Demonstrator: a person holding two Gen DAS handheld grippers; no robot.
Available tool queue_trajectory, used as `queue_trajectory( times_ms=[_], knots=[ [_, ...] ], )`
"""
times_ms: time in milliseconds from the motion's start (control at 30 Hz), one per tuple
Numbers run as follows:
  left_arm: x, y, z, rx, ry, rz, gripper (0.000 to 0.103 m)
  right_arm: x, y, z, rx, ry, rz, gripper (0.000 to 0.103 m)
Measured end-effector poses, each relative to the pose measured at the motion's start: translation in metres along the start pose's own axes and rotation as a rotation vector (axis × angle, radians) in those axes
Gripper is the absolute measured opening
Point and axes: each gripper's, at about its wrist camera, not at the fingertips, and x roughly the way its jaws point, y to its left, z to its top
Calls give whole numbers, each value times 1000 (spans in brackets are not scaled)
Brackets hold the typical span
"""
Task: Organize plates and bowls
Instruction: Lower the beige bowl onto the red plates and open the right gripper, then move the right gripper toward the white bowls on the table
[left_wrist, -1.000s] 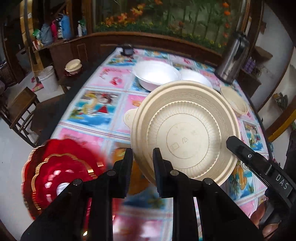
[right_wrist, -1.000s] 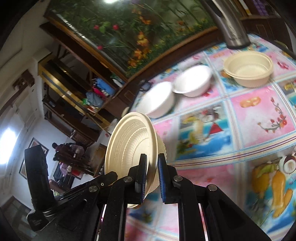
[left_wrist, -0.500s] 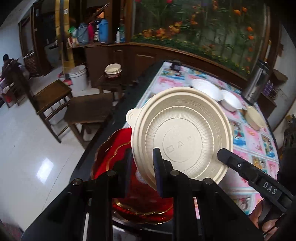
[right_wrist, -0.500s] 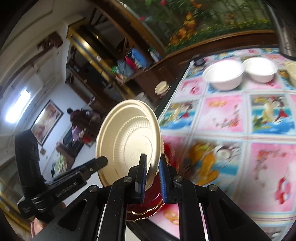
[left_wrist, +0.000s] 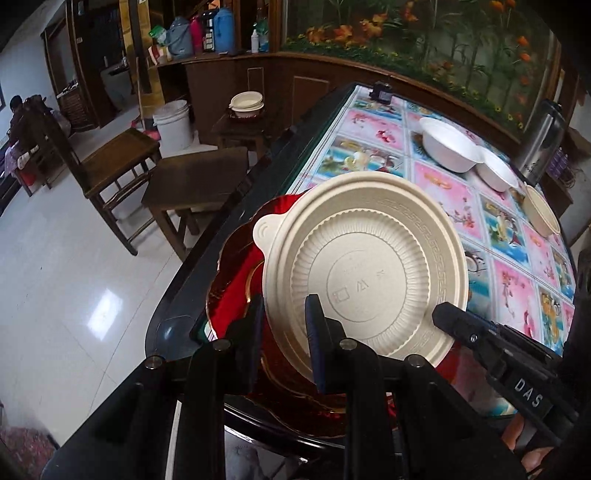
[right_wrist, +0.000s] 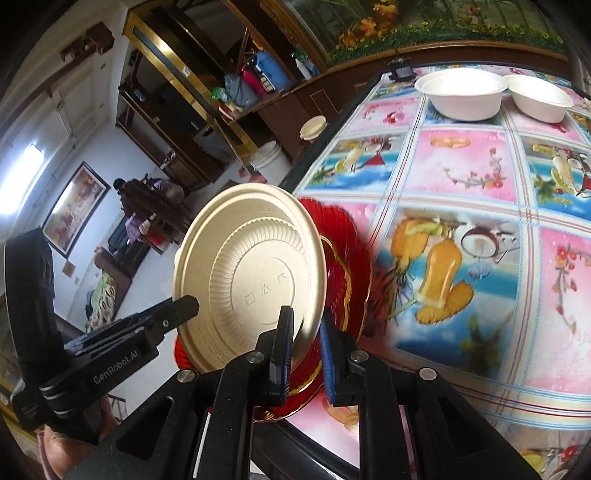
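- While both tools are gripping its rim, the beige bowl (left_wrist: 364, 273) is hanging upturned over the red plates (left_wrist: 236, 295) at the desk (right_wrist: 461, 177) edge.
- Left tool (left_wrist: 283, 334) is pinching narrowly.
- Right tool (right_wrist: 306, 345) jaws are opening, rim between them.

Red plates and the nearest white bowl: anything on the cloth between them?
Nothing; the right wrist view shows only bare patterned tablecloth between red plates and white bowl.

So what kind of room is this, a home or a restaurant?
Probably a home dining room: a long table with a fruit-print cloth, wooden chairs on a tiled floor, and thermos flasks on a wooden sideboard.
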Motion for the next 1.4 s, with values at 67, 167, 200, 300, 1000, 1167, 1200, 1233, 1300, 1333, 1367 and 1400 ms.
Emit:
queue_trajectory(
  times_ms=[67, 167, 200, 300, 1000, 1167, 1200, 1233, 1300, 1333, 1367, 1400],
  knots=[
    [2, 2, 0, -2, 5, 3, 20, 3, 1, -3, -11, 3, -4, 16],
    [6, 4, -1, -6, 17, 4, 20, 5, 3, -3, -26, 3, -8, 16],
    [6, 5, -2, -6, 19, 4, 20, 5, 3, -4, -24, 5, -6, 16],
    [8, 4, -3, -5, 27, 4, 20, 6, 4, -5, -24, 5, -2, 16],
    [-95, -76, 20, 85, -466, 91, 92, -117, -42, 17, -70, -387, -31, 61],
    [-103, -123, 32, 157, -508, 13, 103, -146, -77, 24, -12, -457, -77, 63],
    [-104, -133, 33, 166, -511, 2, 103, -151, -83, 25, -3, -469, -87, 63],
    [-104, -143, 36, 176, -514, -10, 103, -154, -87, 24, 2, -476, -95, 63],
    [-102, -158, 41, 191, -515, -27, 103, -163, -99, 26, 18, -495, -112, 63],
    [-100, -167, 44, 197, -511, -41, 103, -168, -105, 27, 25, -504, -121, 63],
    [-99, -176, 44, 202, -508, -51, 103, -174, -113, 28, 34, -514, -136, 63],
    [-97, -184, 47, 209, -503, -61, 103, -179, -120, 30, 39, -521, -148, 63]
  ],
)
